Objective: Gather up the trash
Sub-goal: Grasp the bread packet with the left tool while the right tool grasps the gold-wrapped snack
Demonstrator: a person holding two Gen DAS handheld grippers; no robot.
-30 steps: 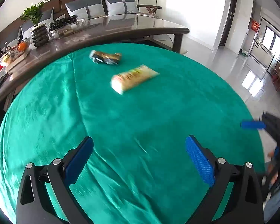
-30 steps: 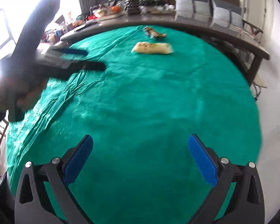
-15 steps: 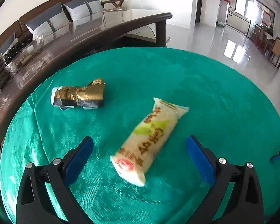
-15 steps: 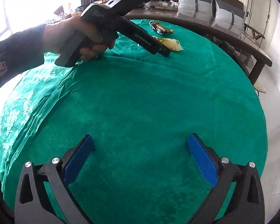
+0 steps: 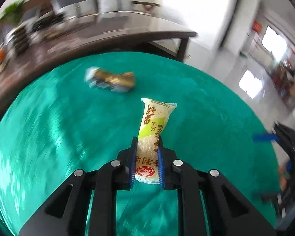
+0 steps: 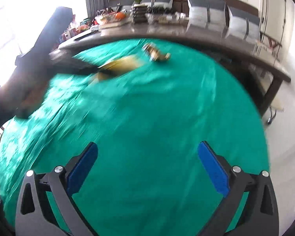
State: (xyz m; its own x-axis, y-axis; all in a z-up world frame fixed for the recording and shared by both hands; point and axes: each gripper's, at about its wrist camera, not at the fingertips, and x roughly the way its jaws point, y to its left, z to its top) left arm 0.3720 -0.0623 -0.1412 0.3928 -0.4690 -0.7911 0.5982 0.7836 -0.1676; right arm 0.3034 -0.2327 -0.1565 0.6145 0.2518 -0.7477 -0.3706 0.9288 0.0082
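My left gripper (image 5: 146,141) is shut on a long cream and green snack packet (image 5: 154,129) and holds it above the round green tablecloth (image 5: 68,137). A crumpled gold wrapper (image 5: 113,79) lies on the cloth further back. In the right wrist view my right gripper (image 6: 147,161) is open and empty over the near part of the cloth (image 6: 157,118). There the left gripper (image 6: 84,67) shows blurred at the left with the packet (image 6: 122,64), and the gold wrapper (image 6: 157,54) lies beyond it.
A long dark wooden table (image 6: 206,31) with a plant, fruit and dishes curves behind the round table. A sofa with grey cushions (image 6: 216,11) stands behind that. White floor (image 5: 216,59) lies to the right. The right gripper's blue pad (image 5: 264,137) shows at the right edge.
My left gripper has closed on the snack packet and lifted it off the cloth. The right gripper stays open and has shifted a little.
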